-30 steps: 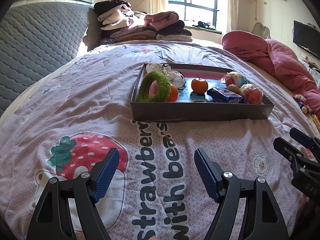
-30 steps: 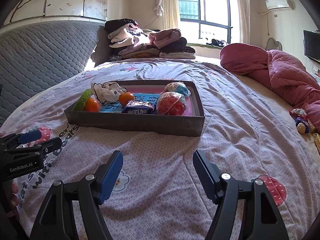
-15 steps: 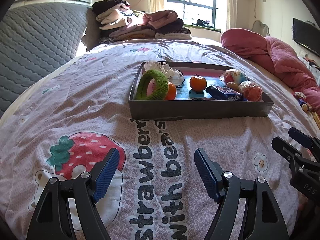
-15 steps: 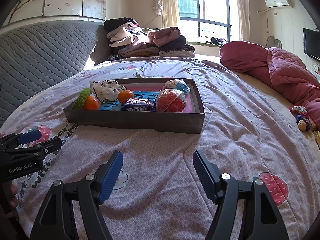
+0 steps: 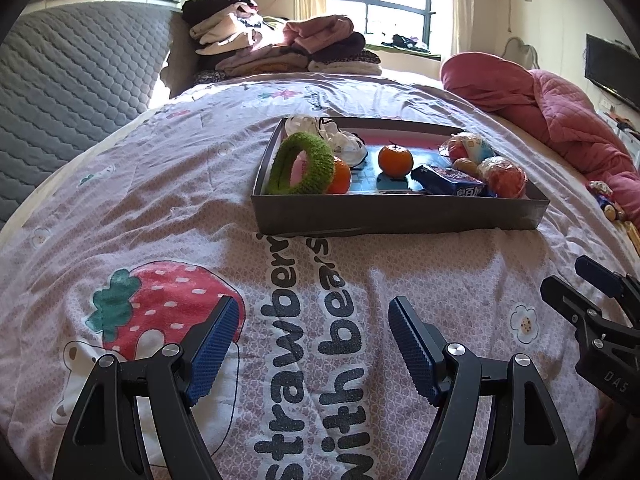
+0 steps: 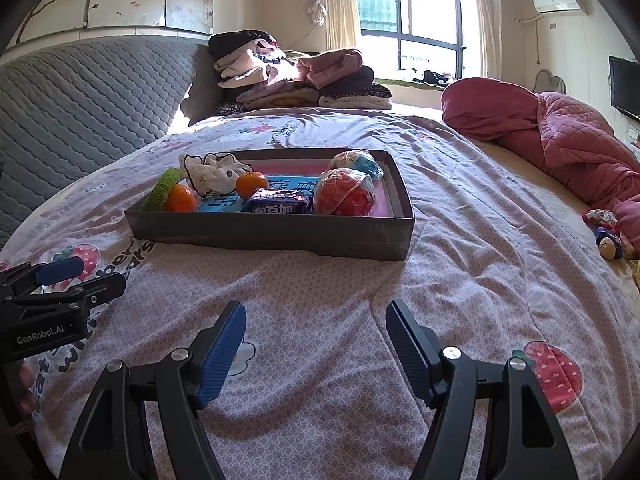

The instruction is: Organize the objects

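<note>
On the strawberry-print bedspread (image 5: 160,208) sits a shallow grey box (image 5: 400,216), already gathering a green knitted ring (image 5: 301,164), two tangerines (image 5: 395,160), a blue snack packet (image 5: 448,180) and wrapped balls (image 6: 344,198), likely so they stay together. Left gripper (image 5: 314,340) and right gripper (image 6: 316,340) hover short of it, jaws spread wide, empty.

The bedspread (image 5: 120,208) is pale pink with a fine lattice print, red strawberries and dark lettering. The tray (image 5: 400,216) is dark grey outside, pink and blue inside. In it: a green knitted ring (image 5: 302,166), two orange tangerines (image 5: 395,160), a dark blue packet (image 5: 448,180) – and a white cloth (image 6: 214,172) with dark spots. Both tongs are black with blue ribbed pads (image 6: 222,356). The headboard (image 5: 68,92) is grey, quilted; the quilt (image 6: 560,136) – deep pink.
</note>
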Available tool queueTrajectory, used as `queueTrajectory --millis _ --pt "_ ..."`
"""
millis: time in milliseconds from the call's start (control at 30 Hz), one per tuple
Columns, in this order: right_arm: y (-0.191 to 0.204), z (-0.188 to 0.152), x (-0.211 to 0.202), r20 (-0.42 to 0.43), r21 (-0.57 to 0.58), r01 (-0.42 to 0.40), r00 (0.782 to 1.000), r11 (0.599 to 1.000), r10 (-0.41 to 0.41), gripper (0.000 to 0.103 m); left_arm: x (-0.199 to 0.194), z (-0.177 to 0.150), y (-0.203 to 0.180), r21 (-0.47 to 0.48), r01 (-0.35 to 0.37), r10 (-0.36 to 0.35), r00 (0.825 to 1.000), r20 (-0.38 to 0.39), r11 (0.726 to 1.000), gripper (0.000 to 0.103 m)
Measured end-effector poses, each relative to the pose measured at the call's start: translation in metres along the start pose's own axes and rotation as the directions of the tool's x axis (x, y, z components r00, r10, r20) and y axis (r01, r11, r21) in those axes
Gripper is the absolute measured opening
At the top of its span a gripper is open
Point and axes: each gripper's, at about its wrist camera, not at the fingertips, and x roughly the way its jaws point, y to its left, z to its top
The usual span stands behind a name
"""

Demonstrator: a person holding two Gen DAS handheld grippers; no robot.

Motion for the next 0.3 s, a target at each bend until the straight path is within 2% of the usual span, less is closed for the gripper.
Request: queueTrajectory --millis 133,300 --pt "0.0003 -0.001 0.0031 -0.01 -0.001 0.0 1.0 1.0 0.0 0.072 0.0019 0.0008 0.0015 -0.007 0.018 -0.018 1.0 0.006 1.0 0.078" --pt "-0.0006 -0.002 0.0058 -0.021 0.004 0.0 1.0 1.0 0.0 0.072 0.0056 0.0002 0.0025 -0.009 0.003 -0.003 1.0 0.002 1.0 0.078"
